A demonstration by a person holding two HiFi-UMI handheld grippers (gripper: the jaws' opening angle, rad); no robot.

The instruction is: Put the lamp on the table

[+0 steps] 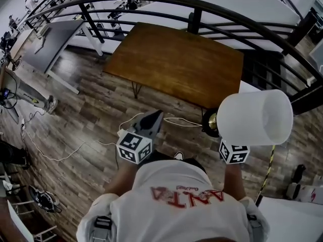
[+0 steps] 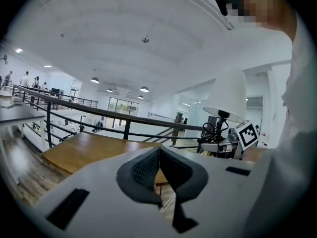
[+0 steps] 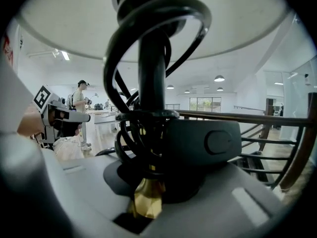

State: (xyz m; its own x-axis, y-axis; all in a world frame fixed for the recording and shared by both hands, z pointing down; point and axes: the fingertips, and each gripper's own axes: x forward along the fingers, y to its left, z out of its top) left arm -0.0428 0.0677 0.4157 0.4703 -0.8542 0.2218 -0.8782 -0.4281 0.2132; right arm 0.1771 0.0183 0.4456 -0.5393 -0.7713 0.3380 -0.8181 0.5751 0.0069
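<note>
In the head view, the lamp's white shade [image 1: 255, 116] hangs above the wood floor, just short of the near right corner of the brown wooden table [image 1: 176, 64]. Its black and gold base [image 1: 211, 121] shows at the shade's left. My right gripper [image 3: 148, 150] is shut on the lamp's black stem [image 3: 151, 73], around which a black cord is coiled. The shade hides its jaws in the head view; only its marker cube [image 1: 233, 152] shows there. My left gripper [image 1: 153, 119] is shut and empty, to the lamp's left. In the left gripper view, the lamp [image 2: 225, 95] appears at the right.
A black curved railing [image 1: 194, 14] runs behind the table. A grey table [image 1: 53, 39] stands at the far left. White cable [image 1: 75, 147] trails over the floor near my feet. A white surface [image 1: 292, 218] and a yellow-black pole [image 1: 267, 170] lie at the lower right.
</note>
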